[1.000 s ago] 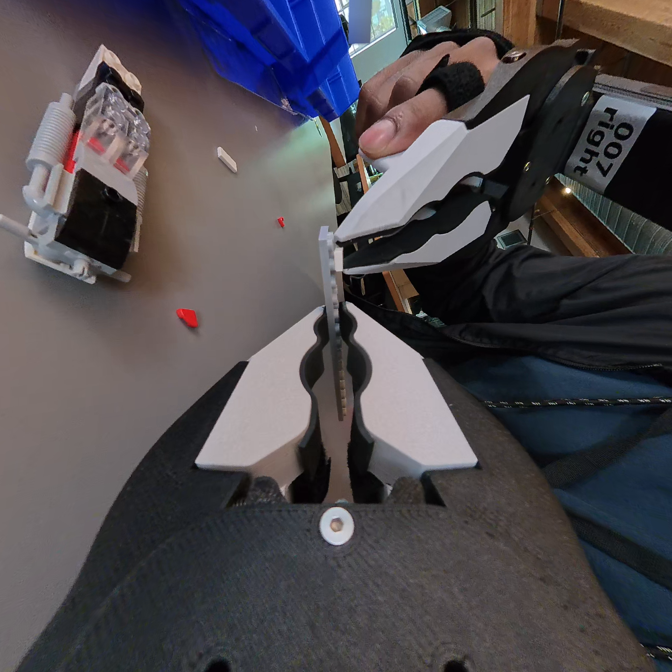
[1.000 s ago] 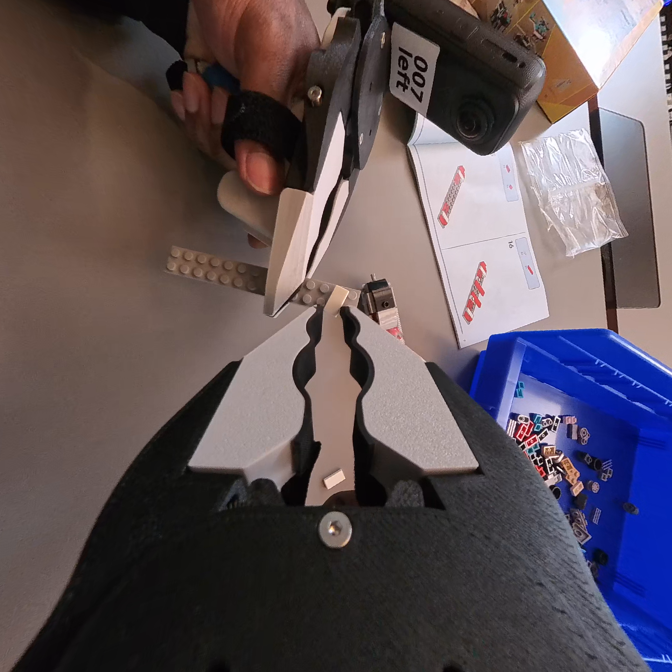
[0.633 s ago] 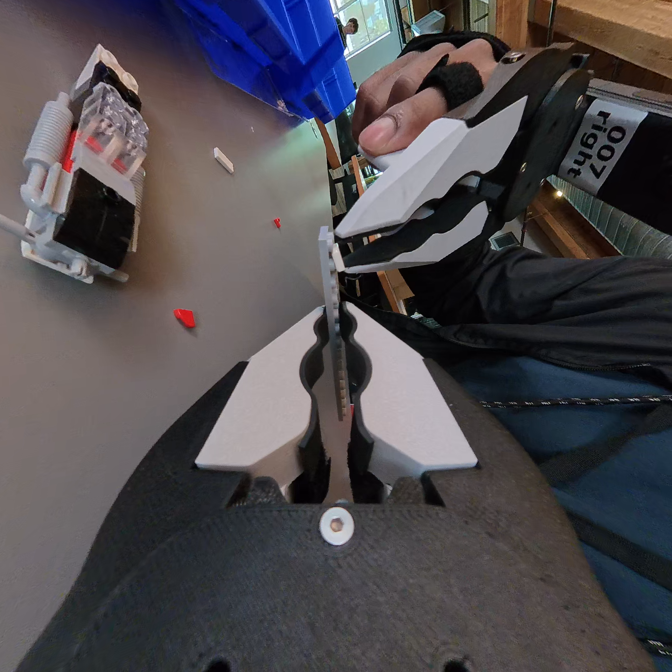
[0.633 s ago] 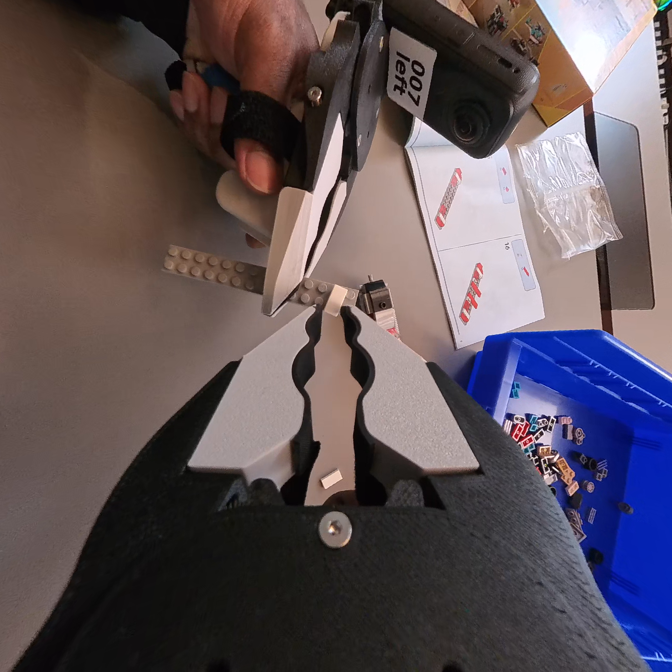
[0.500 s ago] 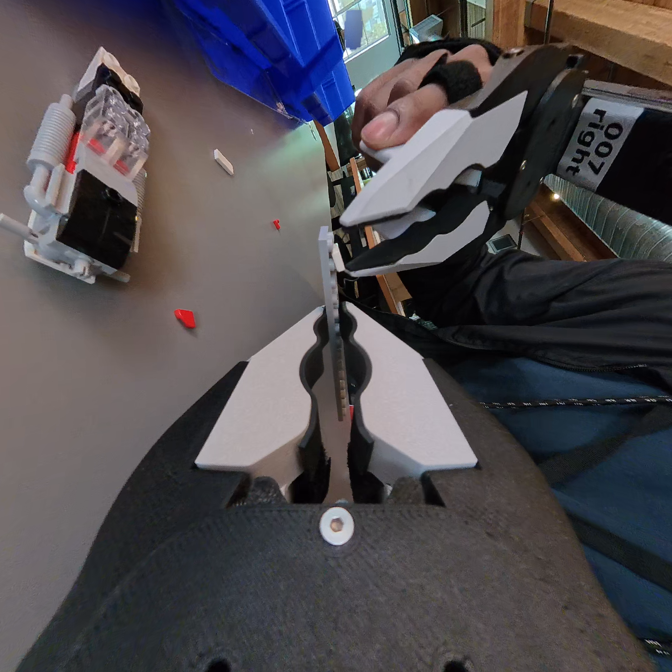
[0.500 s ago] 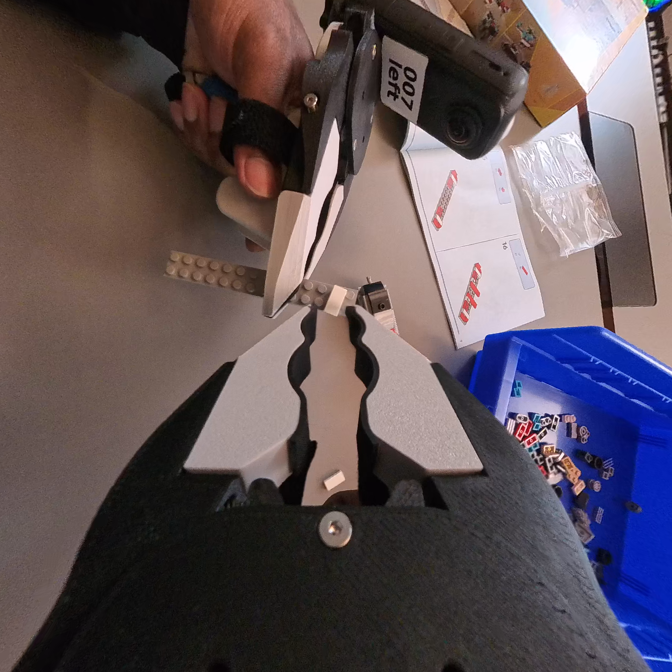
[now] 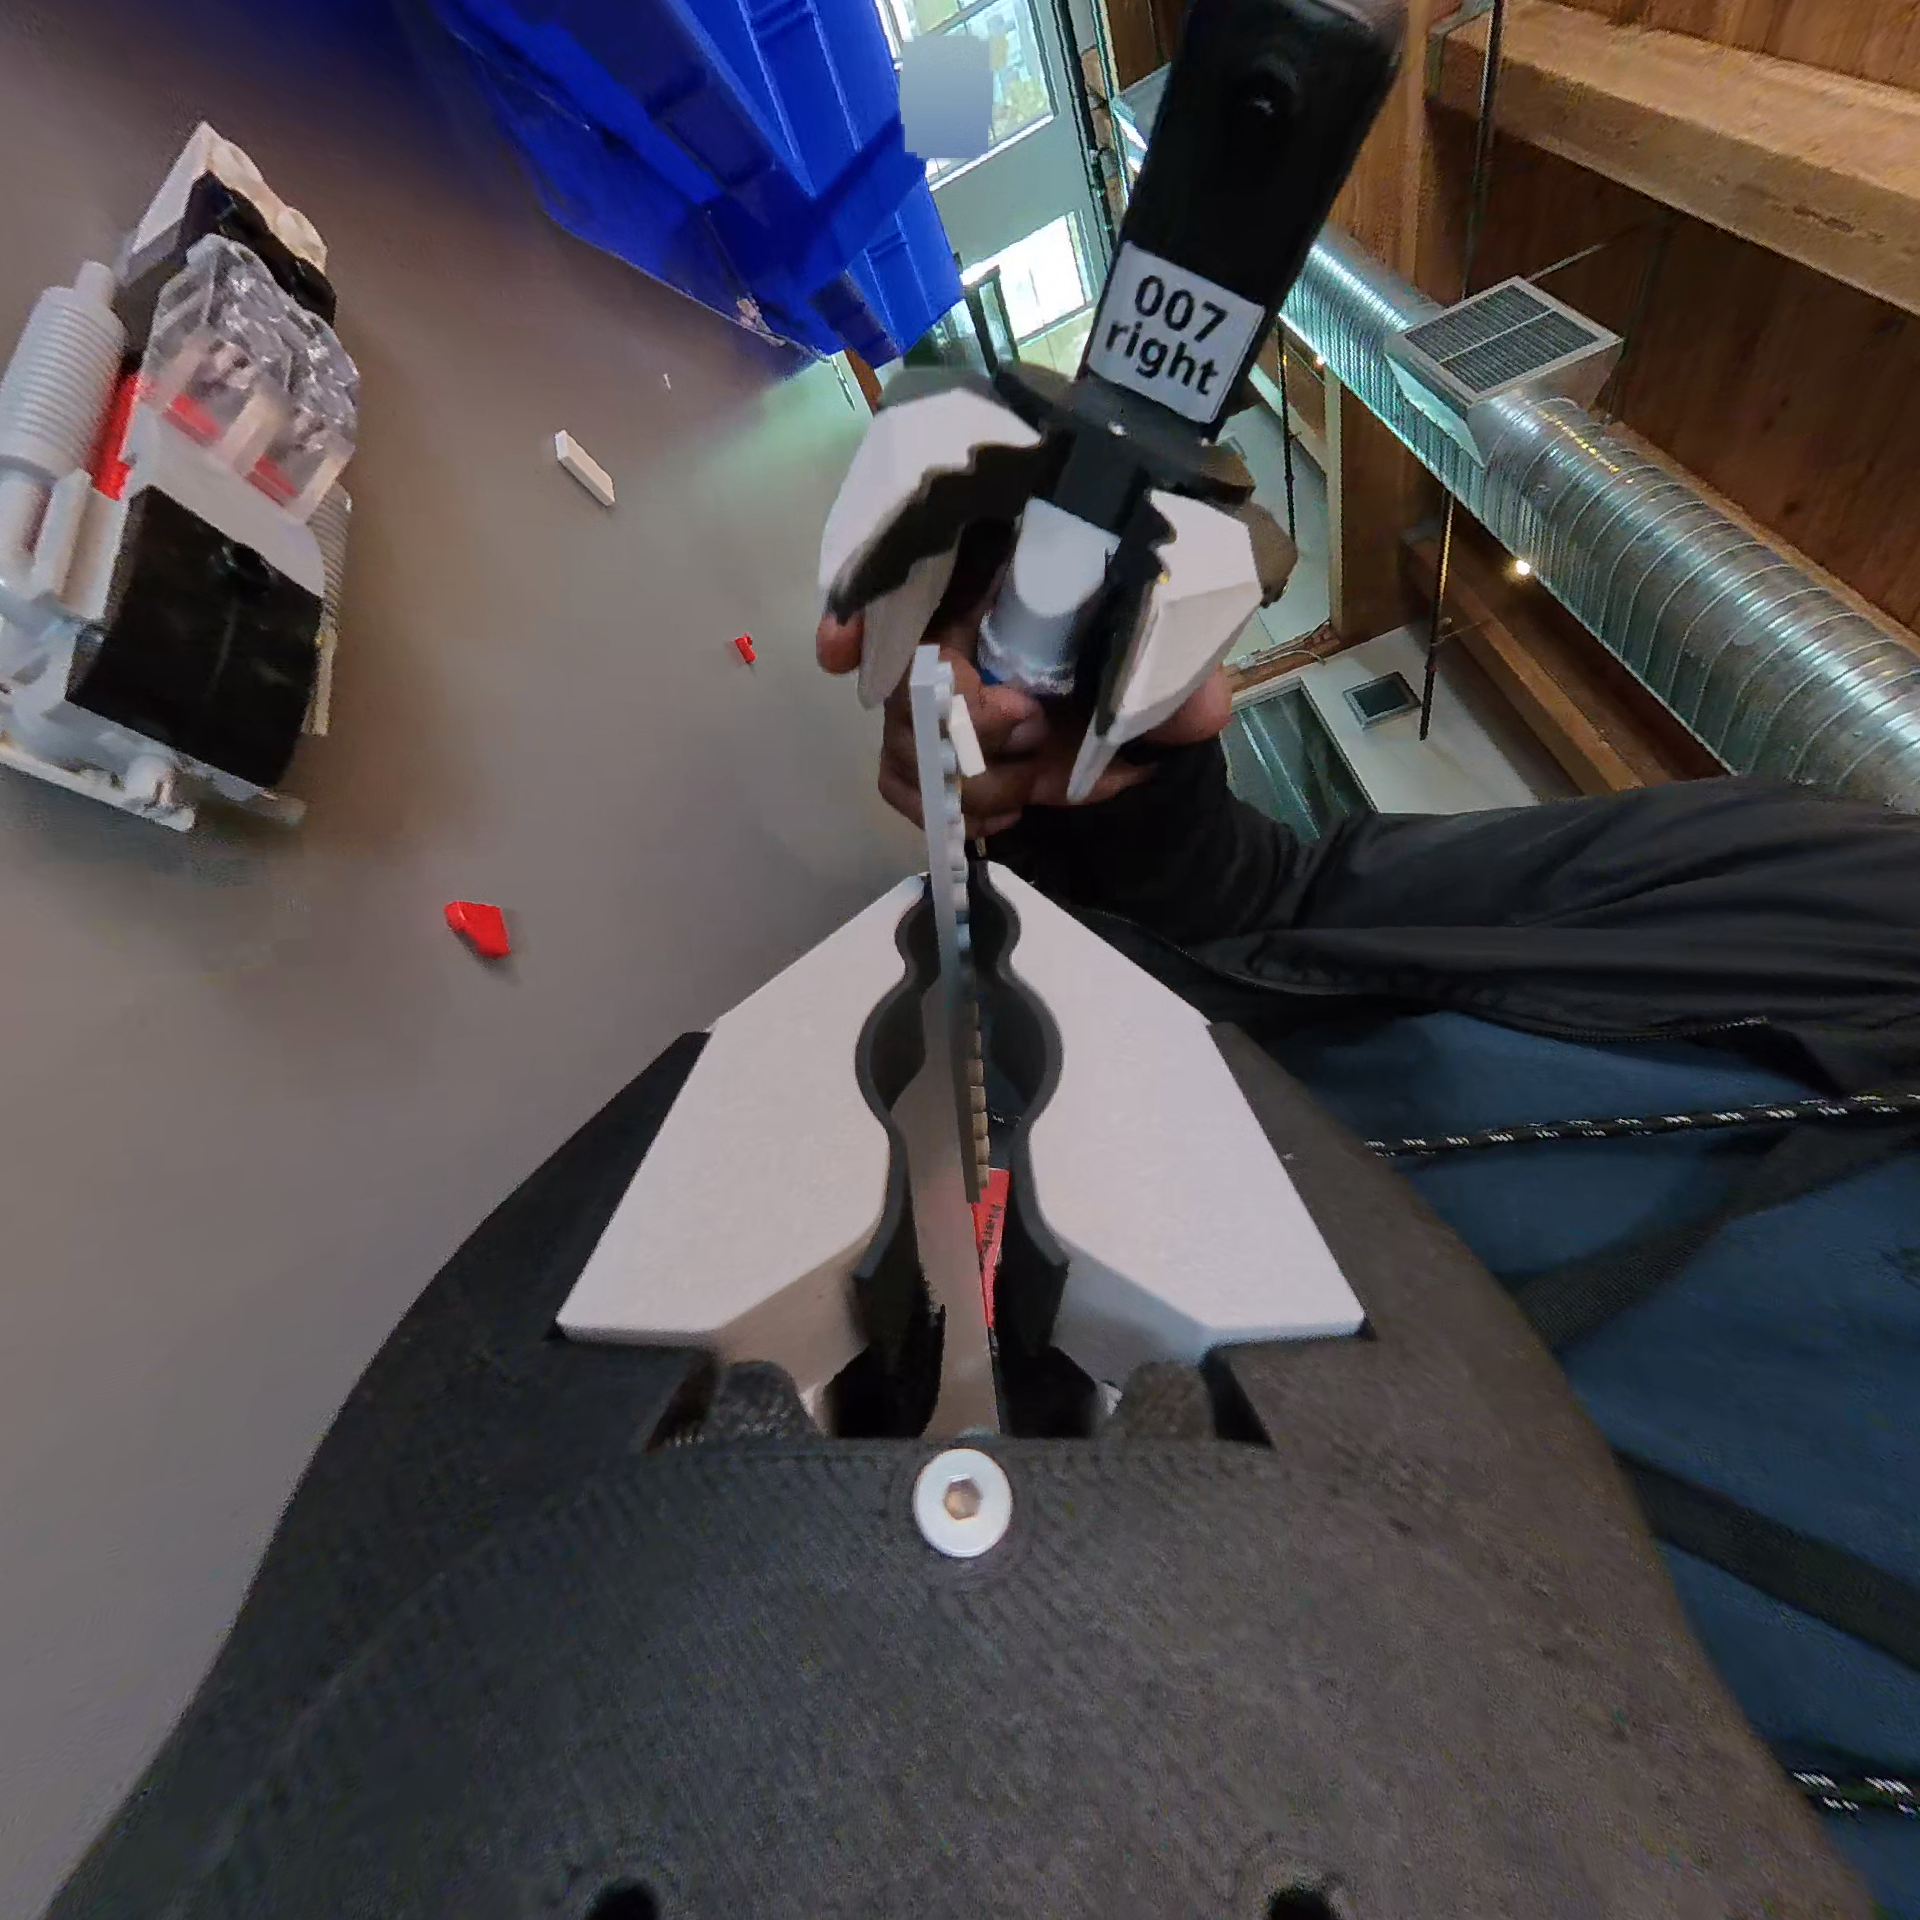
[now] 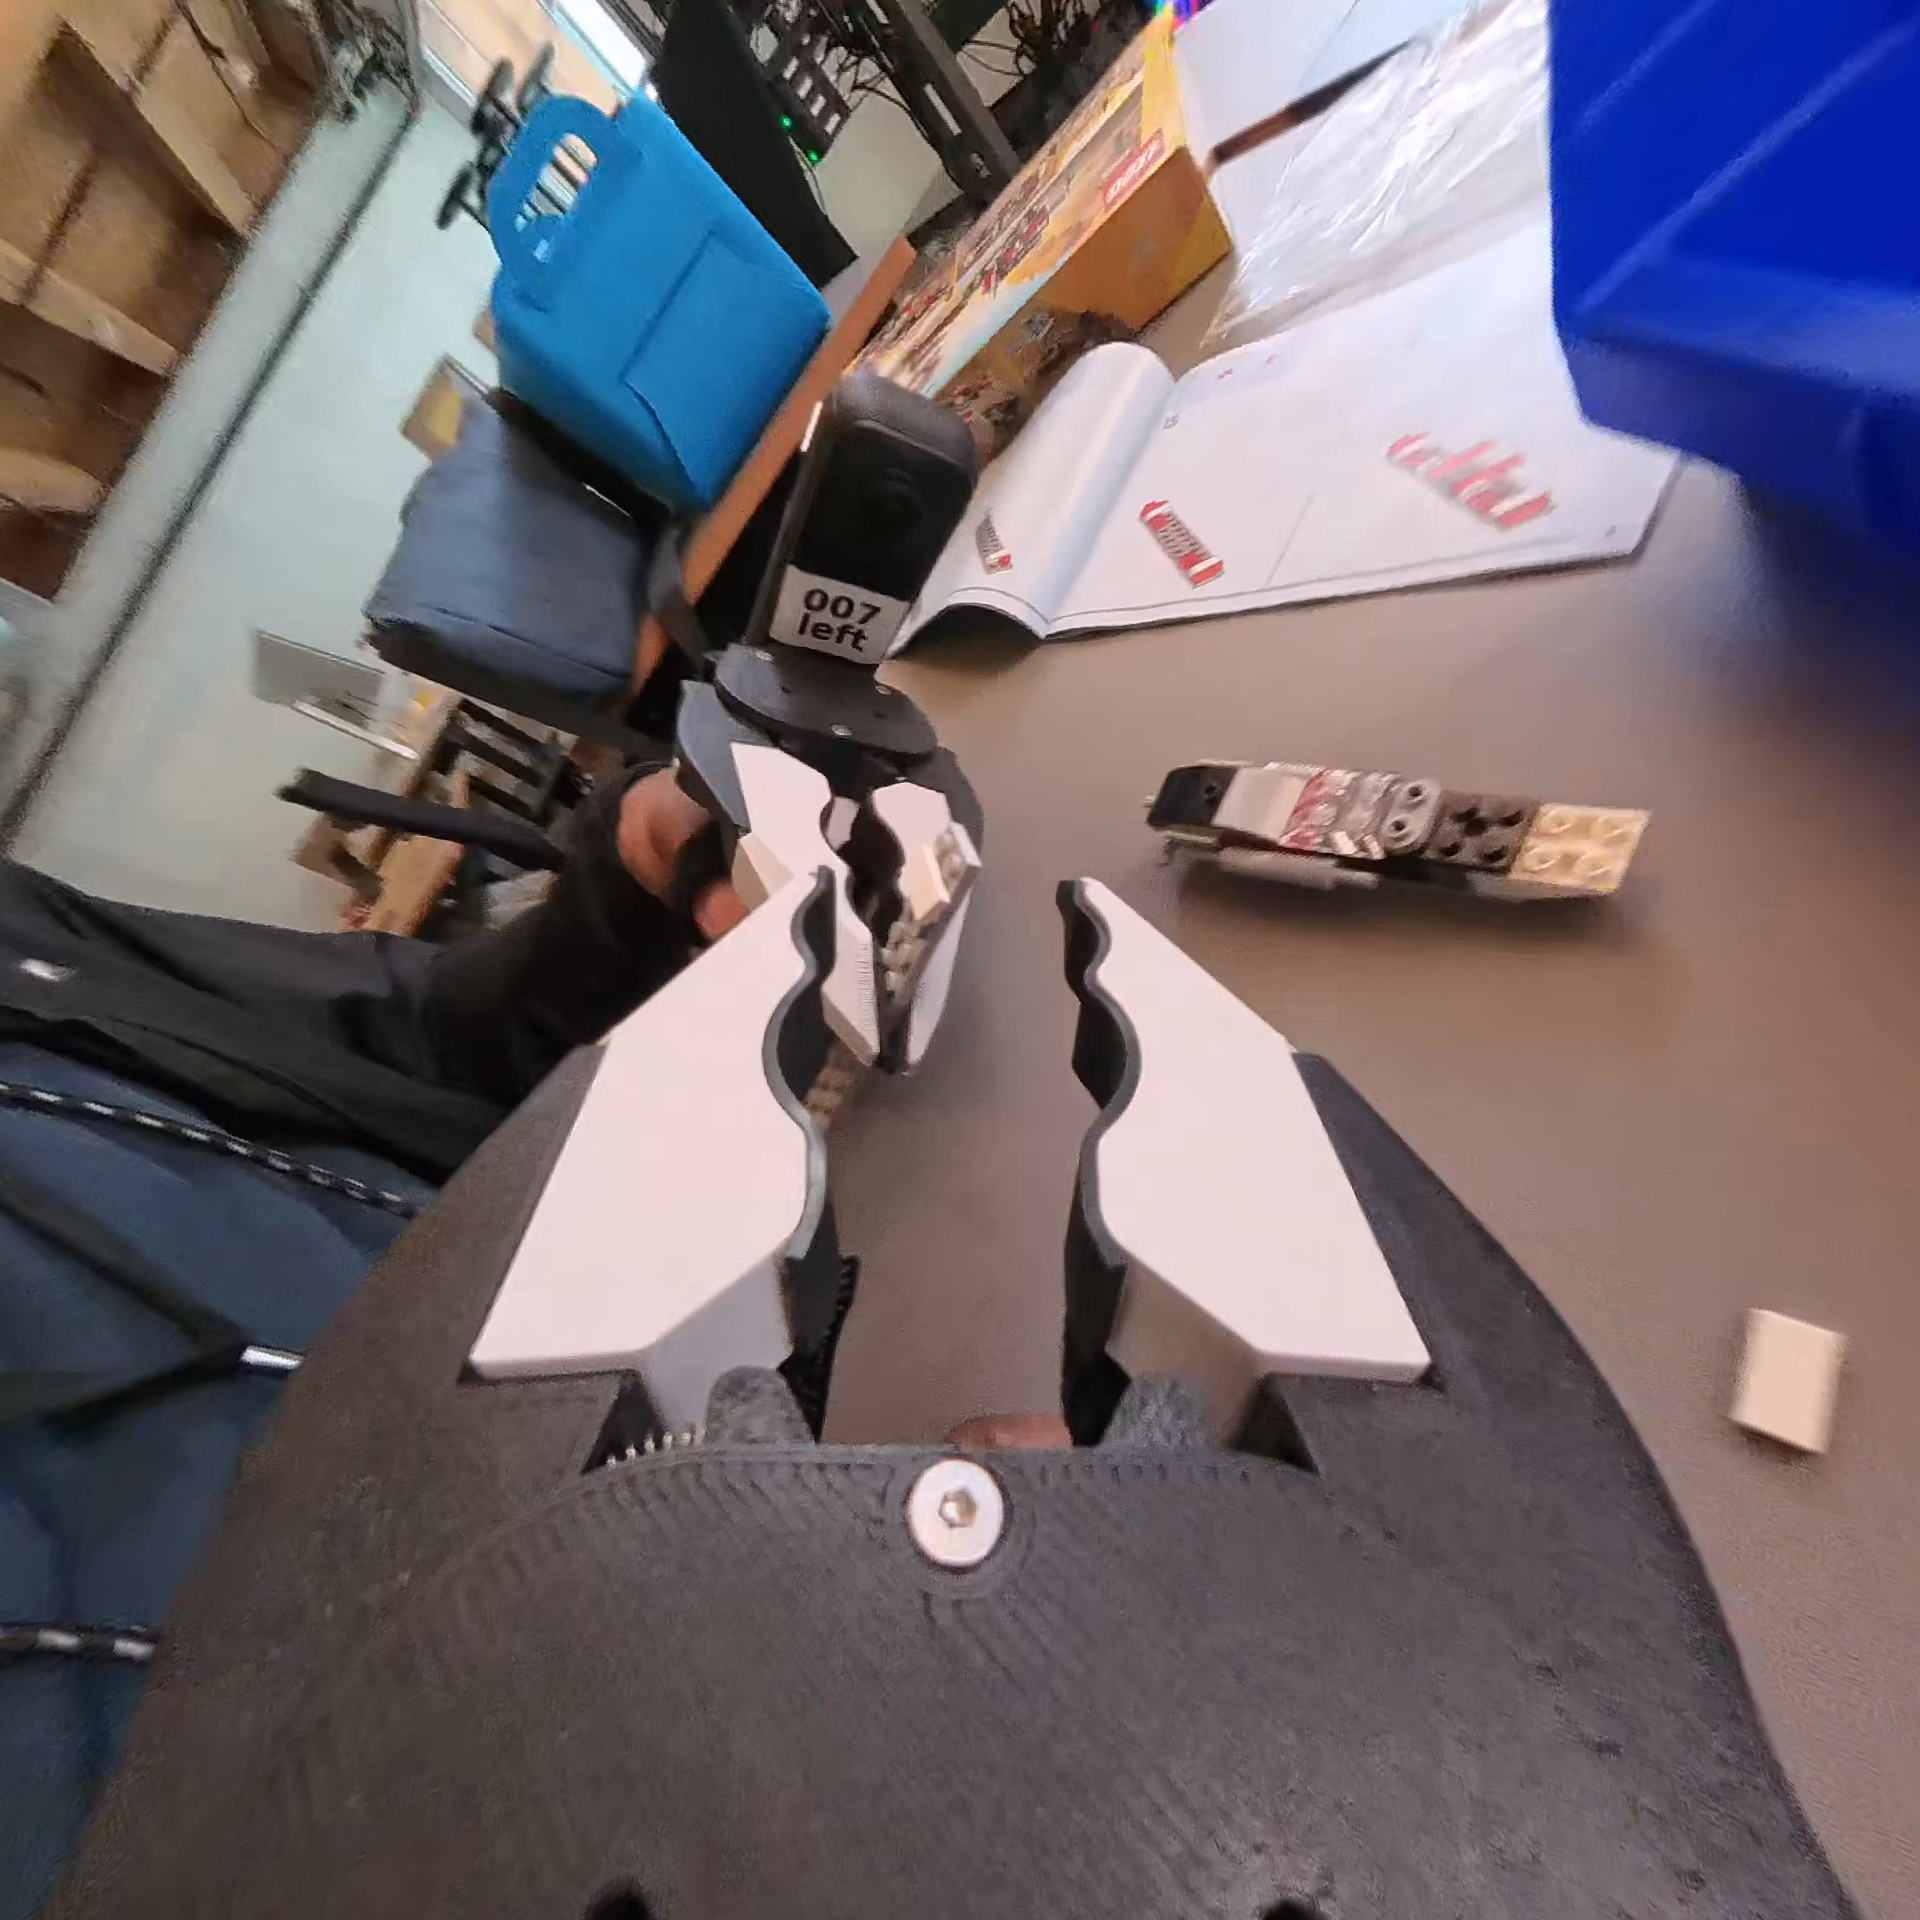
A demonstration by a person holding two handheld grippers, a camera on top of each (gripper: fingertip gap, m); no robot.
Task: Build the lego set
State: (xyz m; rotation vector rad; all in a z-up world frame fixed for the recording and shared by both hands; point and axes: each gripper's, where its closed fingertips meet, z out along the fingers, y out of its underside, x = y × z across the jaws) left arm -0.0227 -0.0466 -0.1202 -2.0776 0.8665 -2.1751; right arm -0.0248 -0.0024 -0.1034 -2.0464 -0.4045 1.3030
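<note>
My left gripper [image 7: 951, 896] is shut on a long grey studded plate [image 7: 943, 800], held edge-on above the grey table [image 7: 520, 675]. A small white tile [image 7: 964, 740] sits on the plate near its far end. My right gripper [image 7: 977, 727] is open and empty just beyond that end. In the right wrist view my right gripper [image 8: 945, 891] stands wide open, and the left gripper [image 8: 891, 1055] holds the plate [image 8: 902, 940] with the white tile [image 8: 943, 864] on it. A partly built black, white and clear model [image 7: 177, 582] lies on the table, also showing in the right wrist view [image 8: 1392, 826].
Loose pieces lie on the table: a red piece [image 7: 478, 925], a tiny red piece [image 7: 744, 649] and a white tile [image 7: 584, 468], also showing in the right wrist view [image 8: 1785, 1392]. Blue bins [image 7: 727, 156] stand behind. An open instruction booklet [image 8: 1299, 488] and a set box [image 8: 1049, 249] lie beyond. My hands' fingertips stand some 4 cm from each other. From either gripper's tips it is about 7 cm to the red piece [image 7: 478, 925].
My right gripper let go of the small white tile, which now stays on the plate, opened wide and swung back away from it. My left gripper kept its hold on the plate.
</note>
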